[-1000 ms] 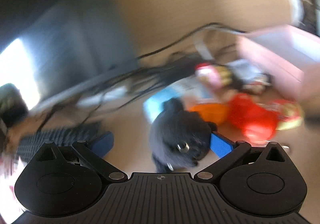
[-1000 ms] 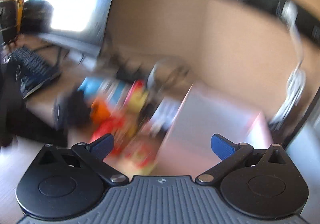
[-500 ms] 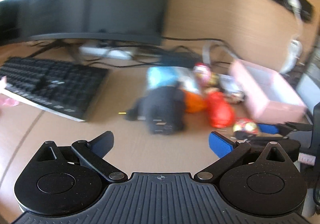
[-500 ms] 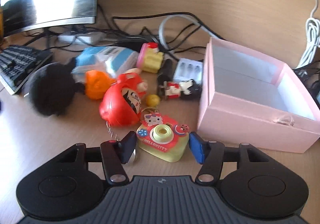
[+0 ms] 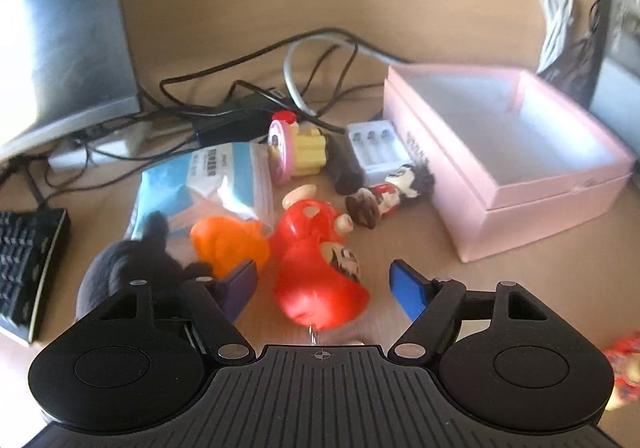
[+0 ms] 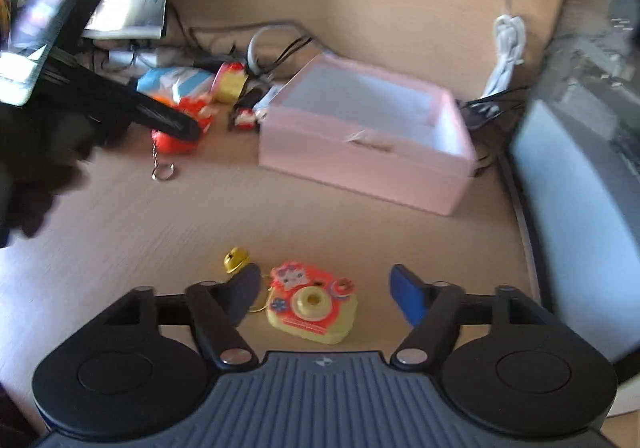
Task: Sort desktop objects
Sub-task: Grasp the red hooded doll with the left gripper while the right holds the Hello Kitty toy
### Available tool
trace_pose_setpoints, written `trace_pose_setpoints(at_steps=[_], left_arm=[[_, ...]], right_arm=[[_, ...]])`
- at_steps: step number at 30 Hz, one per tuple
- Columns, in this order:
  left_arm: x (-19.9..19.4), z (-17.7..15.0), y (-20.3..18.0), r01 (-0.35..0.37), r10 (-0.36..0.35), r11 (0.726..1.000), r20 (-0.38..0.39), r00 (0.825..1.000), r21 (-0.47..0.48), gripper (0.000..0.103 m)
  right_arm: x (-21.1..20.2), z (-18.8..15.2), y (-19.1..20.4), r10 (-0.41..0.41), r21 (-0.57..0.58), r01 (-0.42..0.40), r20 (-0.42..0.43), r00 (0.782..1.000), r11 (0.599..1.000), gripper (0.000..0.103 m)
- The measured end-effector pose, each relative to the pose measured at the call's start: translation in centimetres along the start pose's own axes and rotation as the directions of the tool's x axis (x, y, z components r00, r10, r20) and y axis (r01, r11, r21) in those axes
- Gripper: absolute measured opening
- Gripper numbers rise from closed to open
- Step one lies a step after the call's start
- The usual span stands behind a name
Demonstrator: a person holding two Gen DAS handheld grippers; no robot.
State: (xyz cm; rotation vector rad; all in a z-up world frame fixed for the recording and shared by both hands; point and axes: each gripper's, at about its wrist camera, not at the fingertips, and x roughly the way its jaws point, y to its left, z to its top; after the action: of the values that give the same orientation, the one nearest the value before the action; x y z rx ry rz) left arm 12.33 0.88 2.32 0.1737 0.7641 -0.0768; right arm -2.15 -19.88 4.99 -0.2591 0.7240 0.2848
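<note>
Half a second earlier the left gripper (image 5: 322,284) hung back over bare wood; now it had closed in on the toy pile, its fingers spread wide on either side of the glossy red round doll figure (image 5: 318,268) at lower centre of its view, not yet touching. At the left of that frame lay the black plush toy (image 5: 124,272), then the orange soft toy (image 5: 228,244), with the open pink cardboard box (image 5: 516,216) at the right, seemingly empty. In the right wrist view the yellow and red toy camera keychain (image 6: 312,306) sat on the wooden surface (image 6: 160,216) at lower centre, well apart from the pile where it had been, between the parted fingers of the right gripper (image 6: 326,290), ungripped. Sorting seemed barely begun; the doll looked like the next pick.
</note>
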Motion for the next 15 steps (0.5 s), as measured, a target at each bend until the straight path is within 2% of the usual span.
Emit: trace_pose_setpoints(at_steps=[2,4,8,10,11,12,14,15], left_arm=[[0.0,-0.3,-0.5,-0.041,0.041,0.999,-0.005,0.999,0.022,0.055],[-1.1,-0.9,-0.6,-0.039,0.039,0.999,-0.003,0.999,0.013,0.055],[-5.5,-3.4,-1.7,0.068,-0.067,0.996,-0.007,0.998,0.054,0.055],[-8.0,-5.3,-2.3,0.167,-0.166,0.983,-0.021,0.986,0.07,0.057],[-9.0,-6.3,-2.4,0.197,-0.195,0.978,-0.032,0.98,0.076,0.063],[-9.9,-7.3,-2.7,0.202,-0.198,0.975,-0.045,0.979,0.091,0.072],[-10.7,-8.7,-2.7,0.164,-0.158,0.98,-0.061,0.986,0.116,0.081],[-10.9,-9.1,-2.4,0.125,-0.118,0.985,-0.064,0.991,0.123,0.082]], right_arm=[[-1.1,-0.6,-0.8,-0.002,-0.015,0.002,0.015,1.0,1.0,0.08],[-1.5,-1.4,-1.6,-0.002,-0.023,0.002,0.009,1.0,1.0,0.081],[-0.6,-2.9,-2.7,0.021,-0.006,-0.021,-0.037,0.999,1.0,0.081],[-0.1,-3.4,-2.7,0.036,-0.013,-0.036,-0.04,0.999,0.999,0.082],[0.3,-3.5,-2.6,0.05,-0.012,-0.051,-0.044,0.998,0.999,0.082],[0.6,-3.5,-2.5,0.066,-0.013,-0.067,-0.046,0.997,0.998,0.083],[1.3,-3.3,-2.2,0.093,-0.029,-0.094,-0.045,0.995,0.995,0.084],[1.7,-3.0,-2.0,0.104,-0.044,-0.106,-0.042,0.994,0.993,0.085]])
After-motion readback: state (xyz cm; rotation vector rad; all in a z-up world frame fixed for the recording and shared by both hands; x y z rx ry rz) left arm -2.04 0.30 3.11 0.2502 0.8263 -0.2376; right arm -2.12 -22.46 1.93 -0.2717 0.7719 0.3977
